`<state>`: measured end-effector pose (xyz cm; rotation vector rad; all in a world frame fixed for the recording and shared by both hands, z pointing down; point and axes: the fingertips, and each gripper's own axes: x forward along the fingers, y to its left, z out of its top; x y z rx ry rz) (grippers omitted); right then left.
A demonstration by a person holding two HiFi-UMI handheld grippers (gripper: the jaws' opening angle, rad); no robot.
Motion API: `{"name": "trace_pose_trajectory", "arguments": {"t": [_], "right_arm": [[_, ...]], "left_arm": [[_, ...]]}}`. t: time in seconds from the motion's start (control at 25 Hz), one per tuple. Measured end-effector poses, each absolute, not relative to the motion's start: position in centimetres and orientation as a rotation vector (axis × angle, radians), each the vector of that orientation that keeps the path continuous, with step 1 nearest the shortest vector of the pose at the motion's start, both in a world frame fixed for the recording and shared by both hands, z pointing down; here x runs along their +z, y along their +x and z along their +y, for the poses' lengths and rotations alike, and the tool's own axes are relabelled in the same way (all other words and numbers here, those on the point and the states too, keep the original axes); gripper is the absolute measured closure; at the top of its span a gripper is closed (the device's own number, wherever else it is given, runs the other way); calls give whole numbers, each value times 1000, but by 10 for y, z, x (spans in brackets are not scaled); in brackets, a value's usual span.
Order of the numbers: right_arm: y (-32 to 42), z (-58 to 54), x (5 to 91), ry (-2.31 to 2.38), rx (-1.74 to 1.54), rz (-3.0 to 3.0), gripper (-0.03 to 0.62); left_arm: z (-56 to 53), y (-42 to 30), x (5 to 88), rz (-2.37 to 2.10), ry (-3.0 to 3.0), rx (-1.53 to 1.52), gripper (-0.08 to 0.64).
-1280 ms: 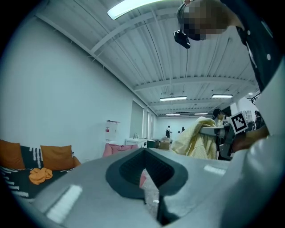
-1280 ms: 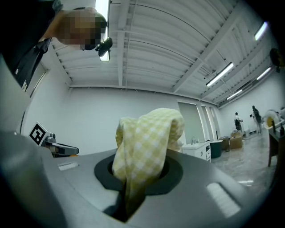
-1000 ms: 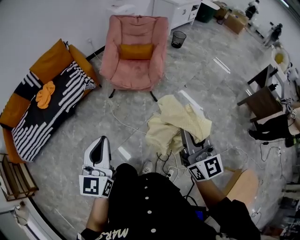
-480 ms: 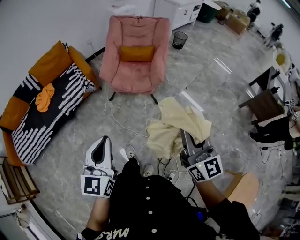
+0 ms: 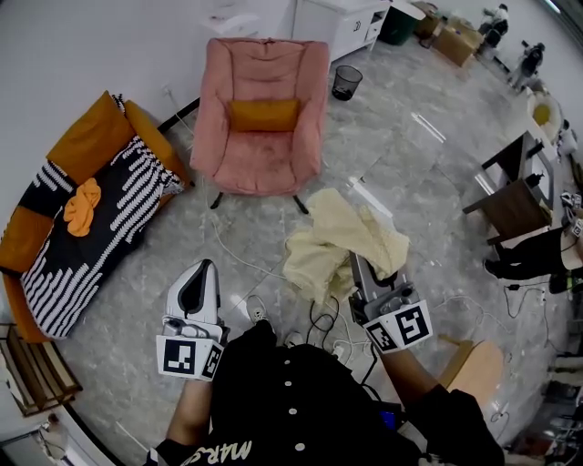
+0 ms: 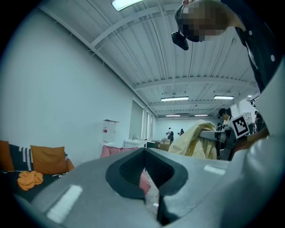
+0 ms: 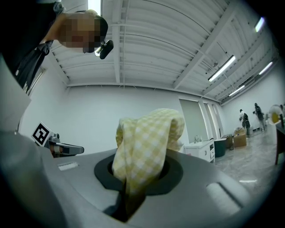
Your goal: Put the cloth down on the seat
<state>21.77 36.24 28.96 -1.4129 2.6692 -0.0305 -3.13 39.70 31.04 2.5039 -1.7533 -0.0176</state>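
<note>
A pale yellow checked cloth (image 5: pixel 342 241) hangs bunched above the floor, and my right gripper (image 5: pixel 363 266) is shut on it. In the right gripper view the cloth (image 7: pixel 144 142) rises out from between the jaws. The pink armchair (image 5: pixel 262 114) with an orange cushion (image 5: pixel 262 115) on its seat stands ahead, a good way beyond the cloth. My left gripper (image 5: pixel 198 282) is shut with nothing in it, low at the left. In the left gripper view its jaws (image 6: pixel 144 171) meet, and the armchair (image 6: pixel 116 150) shows far off past them.
An orange sofa (image 5: pixel 82 200) with a black-and-white striped throw and an orange cloth stands at the left. White cables (image 5: pixel 239 244) trail over the grey floor. A black bin (image 5: pixel 345 77) and a white cabinet (image 5: pixel 342 20) are behind the armchair. A dark table (image 5: pixel 510 196) is at the right.
The view has advanced slightly toward the armchair, and the person's legs have shifted. Both grippers hold much the same pose, the cloth still in the right one.
</note>
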Motion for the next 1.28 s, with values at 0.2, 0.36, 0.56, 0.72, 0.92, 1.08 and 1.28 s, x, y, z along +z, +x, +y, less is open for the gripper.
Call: {"name": "trace_pose_trajectory", "arguments": {"t": [0.2, 0.36, 0.56, 0.72, 0.92, 1.08, 1.28], "right_arm": [[204, 335, 289, -1422, -34, 2672, 514], [193, 316, 287, -1426, -21, 2672, 514], [179, 293, 284, -1448, -10, 2652, 514], [164, 276, 281, -1461, -5, 2633, 514], [146, 268, 288, -1476, -31, 2630, 514], [140, 258, 290, -1483, -46, 2633, 514], [135, 242, 290, -1479, -46, 2635, 514]], "left_arm": [[370, -46, 314, -1748, 2492, -19, 560], [349, -58, 316, -1742, 2493, -29, 560], [326, -75, 310, -1732, 2516, -42, 560], [308, -91, 306, -1726, 2535, -40, 560], [295, -105, 306, -1713, 2580, 9, 560], [284, -108, 312, -1691, 2567, 9, 560], [269, -109, 318, -1668, 2564, 11, 560]]}}
